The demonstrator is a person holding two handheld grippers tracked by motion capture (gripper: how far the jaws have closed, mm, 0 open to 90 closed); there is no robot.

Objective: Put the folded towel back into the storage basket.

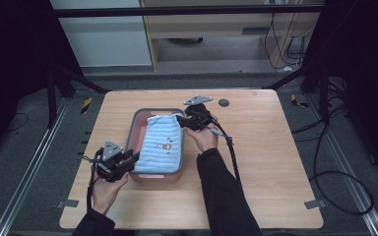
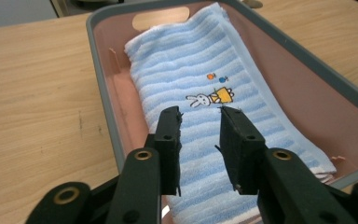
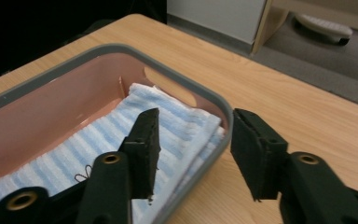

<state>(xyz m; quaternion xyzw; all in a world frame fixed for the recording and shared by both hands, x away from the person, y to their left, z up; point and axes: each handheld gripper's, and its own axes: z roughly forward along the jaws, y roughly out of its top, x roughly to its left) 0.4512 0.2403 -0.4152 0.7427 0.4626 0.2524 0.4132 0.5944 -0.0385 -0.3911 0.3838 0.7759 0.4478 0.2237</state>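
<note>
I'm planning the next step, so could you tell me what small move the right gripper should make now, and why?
Probably retreat a little from the tray. The right gripper is open, its jaws straddling the grey rim, and the folded blue towel already lies flat inside, with one corner against that rim.

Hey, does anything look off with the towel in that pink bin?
Slightly: the blue striped towel isn't flat. Its far corner rides up against the bin's grey rim near the right hand-held gripper, both jaws open.
</note>
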